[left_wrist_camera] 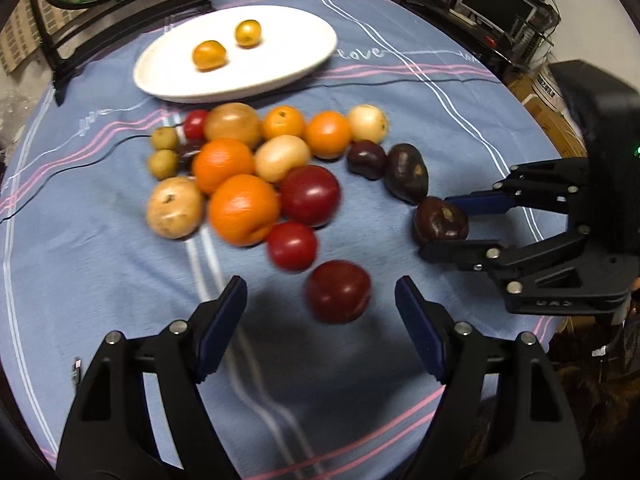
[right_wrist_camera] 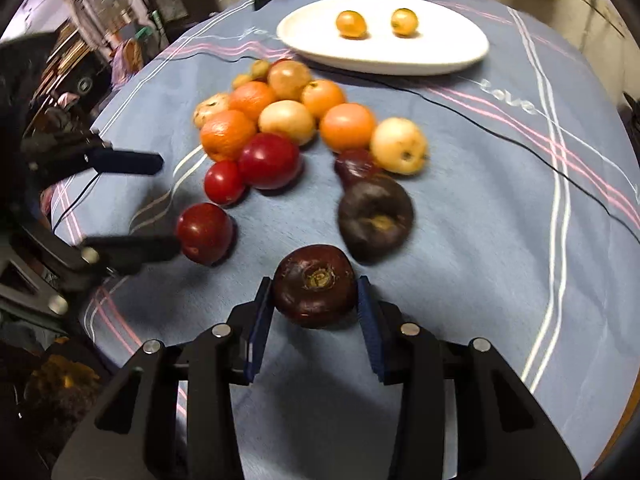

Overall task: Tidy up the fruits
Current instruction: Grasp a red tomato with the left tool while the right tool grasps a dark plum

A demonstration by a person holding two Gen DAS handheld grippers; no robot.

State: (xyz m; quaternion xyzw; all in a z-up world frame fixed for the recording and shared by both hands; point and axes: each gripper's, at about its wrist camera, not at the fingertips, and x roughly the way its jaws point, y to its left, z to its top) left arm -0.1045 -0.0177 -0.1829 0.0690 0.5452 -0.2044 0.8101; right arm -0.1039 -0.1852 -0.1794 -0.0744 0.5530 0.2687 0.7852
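Note:
A heap of fruit lies on the blue tablecloth: oranges [left_wrist_camera: 243, 209], red fruits [left_wrist_camera: 310, 195], pale yellow fruits [left_wrist_camera: 174, 207] and dark purple ones [left_wrist_camera: 406, 172]. My right gripper [right_wrist_camera: 316, 292] is shut on a dark purple fruit [right_wrist_camera: 315, 285], one blue pad against each side; it also shows in the left wrist view as right gripper [left_wrist_camera: 436, 226]. My left gripper [left_wrist_camera: 322, 284] stands open low over the cloth, with a dark red fruit [left_wrist_camera: 338, 291] just ahead of its fingertips, untouched. The white oval plate [left_wrist_camera: 280, 72] at the far side holds two small orange fruits [left_wrist_camera: 209, 55].
A thin black cable [right_wrist_camera: 520, 144] crosses the cloth between the plate and the heap. A dark chair [left_wrist_camera: 120, 12] stands behind the plate. Shelves with electronics [left_wrist_camera: 500, 4] lie beyond the table's far right edge. Bare cloth [right_wrist_camera: 500, 240] shows to the right of the fruit.

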